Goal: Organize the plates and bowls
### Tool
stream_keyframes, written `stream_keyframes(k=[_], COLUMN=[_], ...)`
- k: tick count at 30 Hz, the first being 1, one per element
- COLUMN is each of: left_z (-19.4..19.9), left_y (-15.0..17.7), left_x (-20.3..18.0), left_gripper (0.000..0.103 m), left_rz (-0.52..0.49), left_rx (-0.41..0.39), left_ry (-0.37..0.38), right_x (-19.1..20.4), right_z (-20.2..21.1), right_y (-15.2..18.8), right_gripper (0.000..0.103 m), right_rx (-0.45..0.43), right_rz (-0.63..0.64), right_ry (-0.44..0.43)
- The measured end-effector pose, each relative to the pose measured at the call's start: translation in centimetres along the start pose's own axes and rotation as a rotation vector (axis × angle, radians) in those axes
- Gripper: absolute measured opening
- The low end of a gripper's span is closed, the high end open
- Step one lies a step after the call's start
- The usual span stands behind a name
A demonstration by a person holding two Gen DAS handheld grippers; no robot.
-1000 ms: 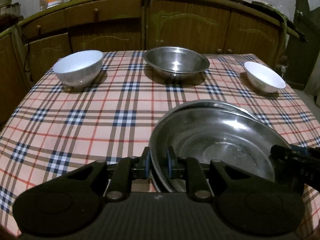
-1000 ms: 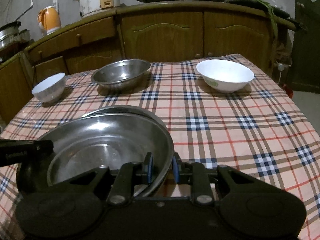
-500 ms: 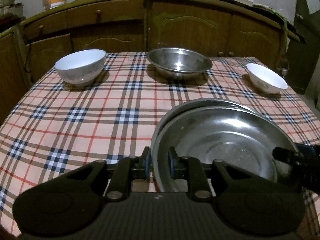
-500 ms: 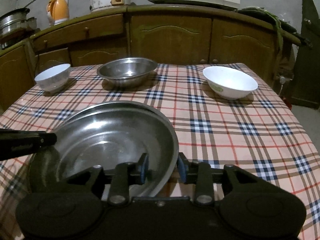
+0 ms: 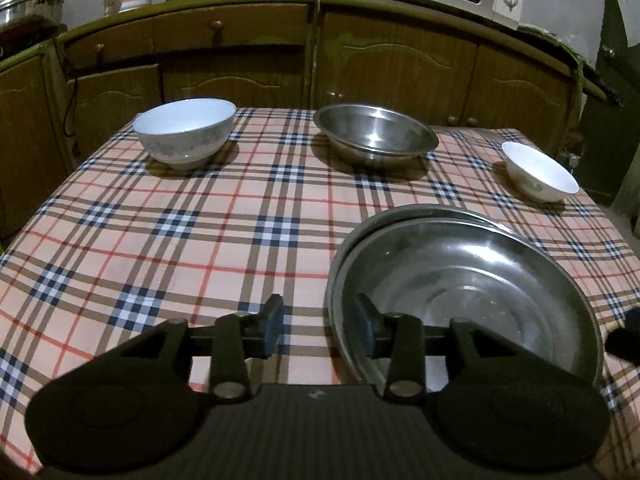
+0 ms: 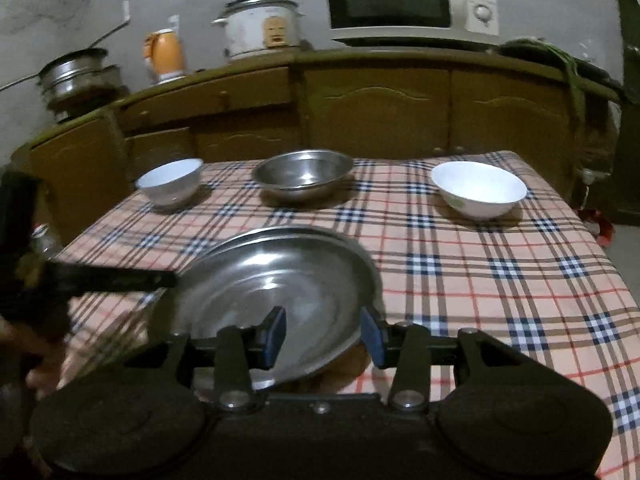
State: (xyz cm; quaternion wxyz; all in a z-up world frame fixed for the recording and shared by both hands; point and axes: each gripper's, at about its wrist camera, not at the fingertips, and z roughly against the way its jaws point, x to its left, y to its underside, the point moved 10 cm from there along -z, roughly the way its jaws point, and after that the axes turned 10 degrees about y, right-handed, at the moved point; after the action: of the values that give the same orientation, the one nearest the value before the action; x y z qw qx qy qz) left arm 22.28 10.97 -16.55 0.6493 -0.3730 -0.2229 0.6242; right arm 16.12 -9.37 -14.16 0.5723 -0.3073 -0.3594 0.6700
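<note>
Two stacked steel plates [image 5: 460, 280] lie on the checked tablecloth [image 5: 200, 232], near its front edge; they also show in the right wrist view [image 6: 280, 280]. My left gripper [image 5: 316, 326] is open, its jaws astride the stack's left rim. My right gripper [image 6: 324, 332] is open, astride the right rim. A steel bowl [image 5: 374, 136] stands at the far middle, a white bowl [image 5: 186, 132] at the far left, and a smaller white bowl [image 5: 538, 172] at the far right.
Wooden cabinets [image 6: 376, 112] run behind the table, with a microwave [image 6: 412, 0], a rice cooker [image 6: 260, 26], an orange kettle [image 6: 164, 54] and steel pots [image 6: 74, 74] on top. The left gripper's finger [image 6: 108, 280] reaches in at the left of the right wrist view.
Both grippers opened and let go of the top plate's rim. The plate has settled onto the lower plate. Both grippers have risen and drawn back a little.
</note>
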Motion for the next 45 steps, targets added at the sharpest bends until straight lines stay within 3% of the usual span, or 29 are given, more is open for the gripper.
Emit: stream_keyframes(k=[7, 16, 20, 32, 34, 35, 36, 37, 45], left_z=[0.1, -0.1, -0.6, -3.4, -3.8, -4.0, -4.1, -4.2, -4.0], left_y=[0.2, 0.5, 0.6, 0.9, 0.6, 0.5, 0.4, 0.3, 0.3], left_x=[-0.1, -0.2, 0.0, 0.5, 0.3, 0.1, -0.2, -0.6, -0.7], left_gripper=[0.042, 0.047, 0.051, 0.053, 0.049, 0.046, 0.037, 0.03, 0.027], left_rz=[0.0, -0.003, 0.004, 0.008, 0.001, -0.008, -0.017, -0.028, -0.031], left_rx=[0.004, 0.015, 0.023, 0.083, 0.084, 0.085, 0.086, 0.09, 0.101], left_ry=[0.0, -0.001, 0.0, 0.022, 0.032, 0.042, 0.055, 0.069, 0.045], right_x=[1.9, 1.3, 0.0, -2.3, -2.2, -2.1, -2.0, -2.0, -2.1], right_z=[-0.1, -3.1, -4.0, -9.9, -10.4, -10.6, -10.8, -11.0, -10.5], right_y=[2.4, 2.4, 1.2, 1.0, 0.9, 0.8, 0.7, 0.6, 0.3], right_gripper=[0.052, 0.052, 0.069, 0.069, 0.067, 0.058, 0.039, 0.038, 0.03], right_rx=[0.055, 0.05, 0.04, 0.169, 0.166, 0.165, 0.168, 0.172, 0.177], right_rz=[0.07, 0.076, 0.022, -0.195, -0.204, -0.202, -0.203, -0.206, -0.213], right_ry=[-0.033, 0.038, 0.061, 0.023, 0.014, 0.015, 0.011, 0.012, 0.015])
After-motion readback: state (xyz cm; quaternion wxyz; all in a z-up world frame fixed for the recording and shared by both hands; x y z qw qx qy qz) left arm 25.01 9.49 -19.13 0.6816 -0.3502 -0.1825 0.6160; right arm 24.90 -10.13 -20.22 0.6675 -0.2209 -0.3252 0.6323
